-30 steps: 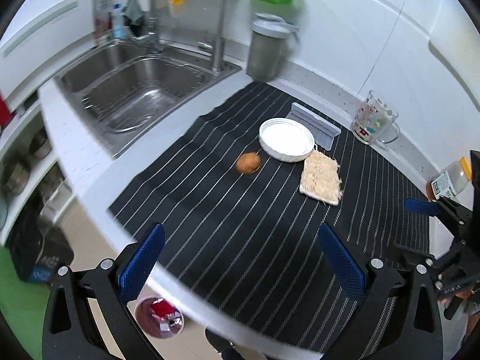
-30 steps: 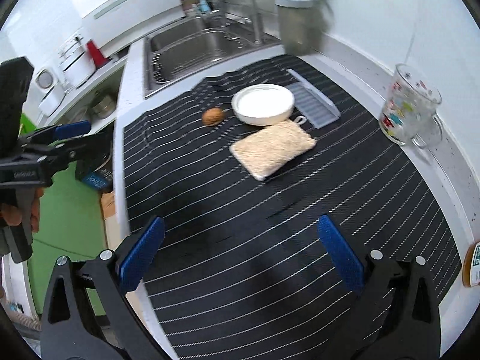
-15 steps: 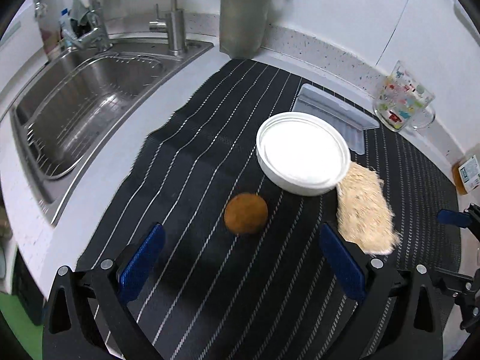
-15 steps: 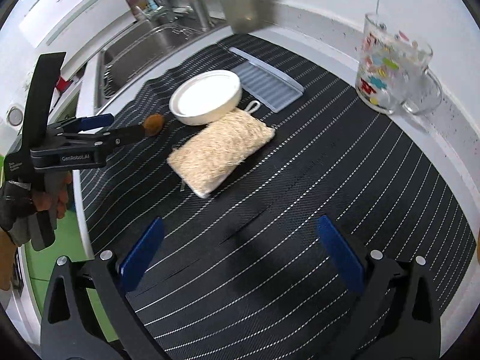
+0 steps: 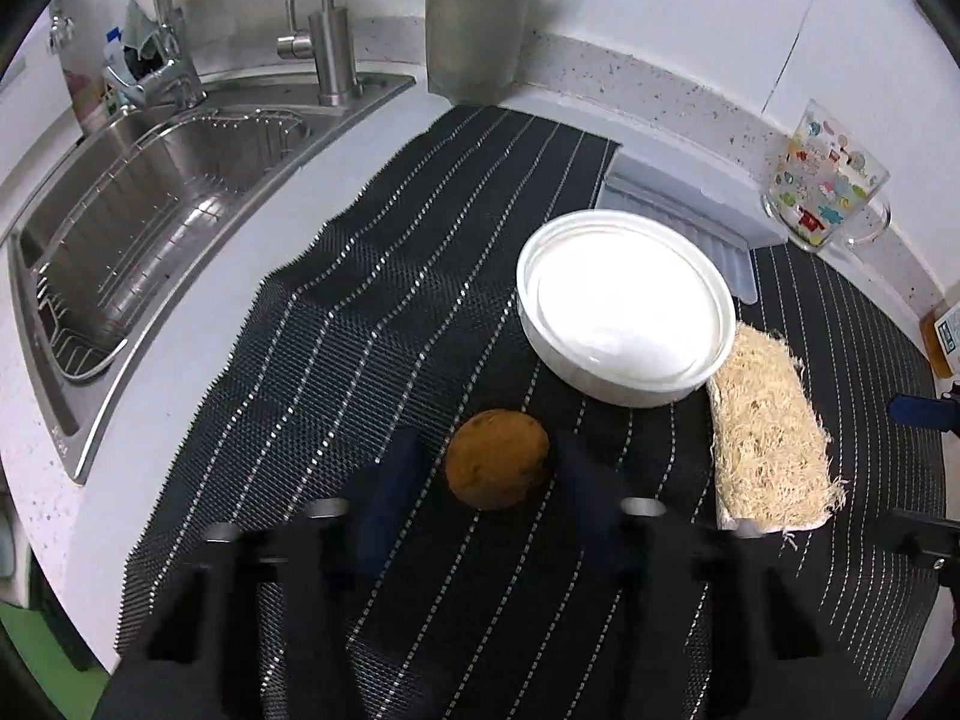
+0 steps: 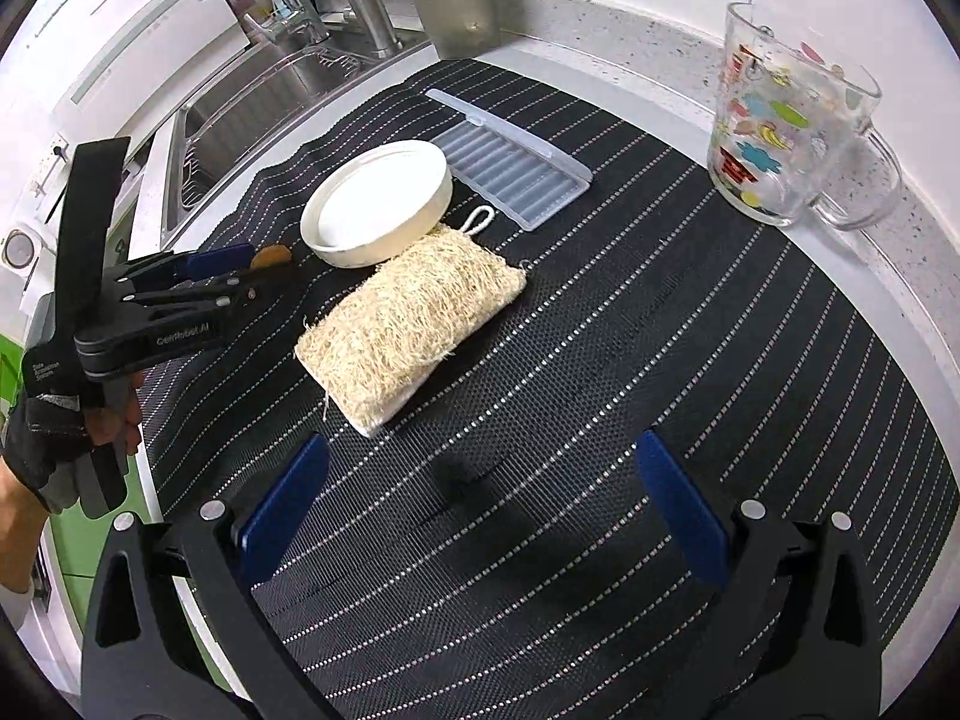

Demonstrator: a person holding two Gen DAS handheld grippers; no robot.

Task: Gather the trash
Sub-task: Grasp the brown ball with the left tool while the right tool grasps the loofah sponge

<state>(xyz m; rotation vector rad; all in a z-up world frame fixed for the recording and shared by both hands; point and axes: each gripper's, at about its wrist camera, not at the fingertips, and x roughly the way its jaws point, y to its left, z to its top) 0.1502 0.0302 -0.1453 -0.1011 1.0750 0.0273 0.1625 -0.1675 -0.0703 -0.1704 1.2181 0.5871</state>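
A small brown round piece of trash (image 5: 497,459) lies on the black striped mat (image 5: 336,360), just in front of a white round dish (image 5: 624,306). My left gripper (image 5: 489,474) is low over the mat with its blurred fingers on either side of the brown piece, still apart and narrowing. It also shows in the right wrist view (image 6: 240,270), with the brown piece (image 6: 271,254) between its tips. My right gripper (image 6: 480,510) is open and empty above the mat, short of a beige loofah sponge (image 6: 414,312).
A steel sink (image 5: 138,216) with a tap is at the left. A grey lidded bin (image 5: 477,18) stands at the back wall. A clear ridged lid (image 6: 510,171) lies behind the dish. A printed glass mug (image 6: 786,114) stands at the right.
My left gripper has dropped down and forward to the brown piece and its fingers have narrowed around it. My right gripper has moved forward toward the sponge.
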